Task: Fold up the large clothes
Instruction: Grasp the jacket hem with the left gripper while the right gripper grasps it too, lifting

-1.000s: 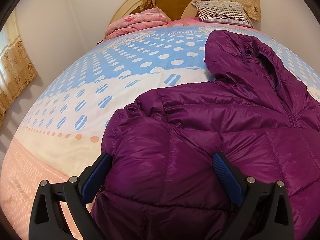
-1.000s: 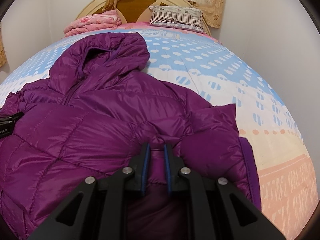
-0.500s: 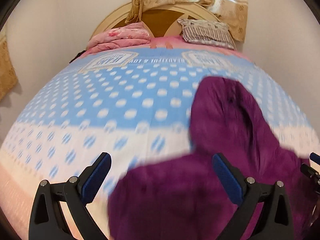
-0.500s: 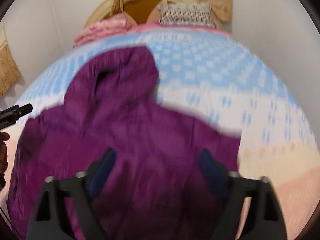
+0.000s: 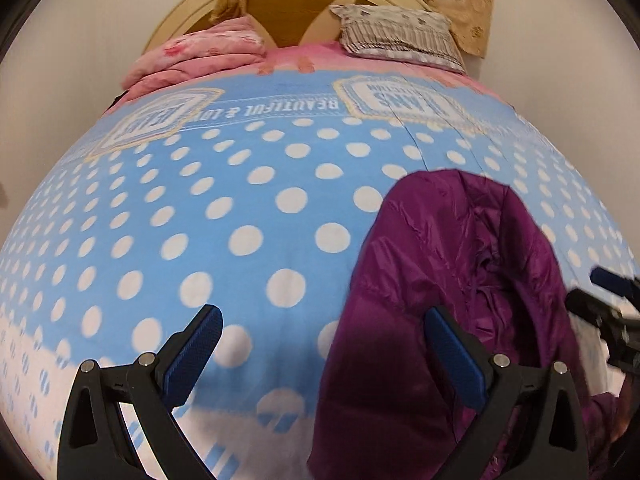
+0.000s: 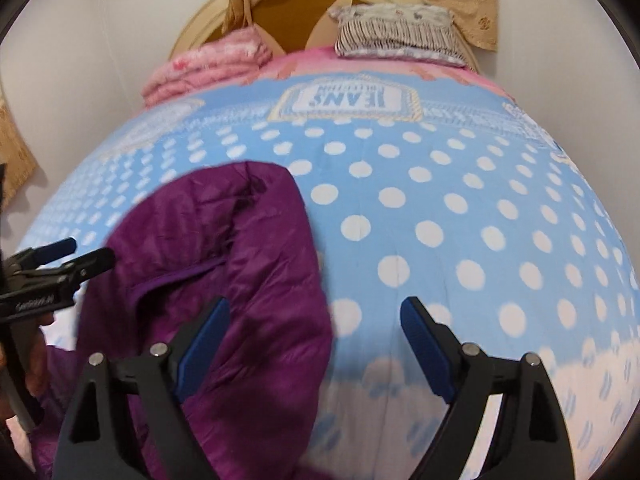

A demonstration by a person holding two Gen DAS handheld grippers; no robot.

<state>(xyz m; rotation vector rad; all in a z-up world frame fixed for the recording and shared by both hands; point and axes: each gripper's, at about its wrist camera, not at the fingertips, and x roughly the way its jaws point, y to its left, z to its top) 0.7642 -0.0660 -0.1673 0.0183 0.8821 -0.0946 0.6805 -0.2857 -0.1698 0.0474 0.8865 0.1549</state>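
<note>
Jaws first: left gripper stands wide apart w/ nothing gripped; between its pads only bedspread shows, and the purple jacket sits behind the right-hand pad, not pinched. Right gripper also spread wide and empty; its jaws have just been opening, no cloth caught between them, jacket lying behind its left-hand pad. So the jacket is on the bed between the two tools, hood end pointing away toward the headboard. Each gripper shows at the edge of the other's view. Progress, as a judgement: sides look gathered inward, narrow bundle, so a first fold seems done; hood plus lengthwise fold prob. still left. Beyond: polka-dot spread, then pink blanket, striped pillow, headboard.
</note>
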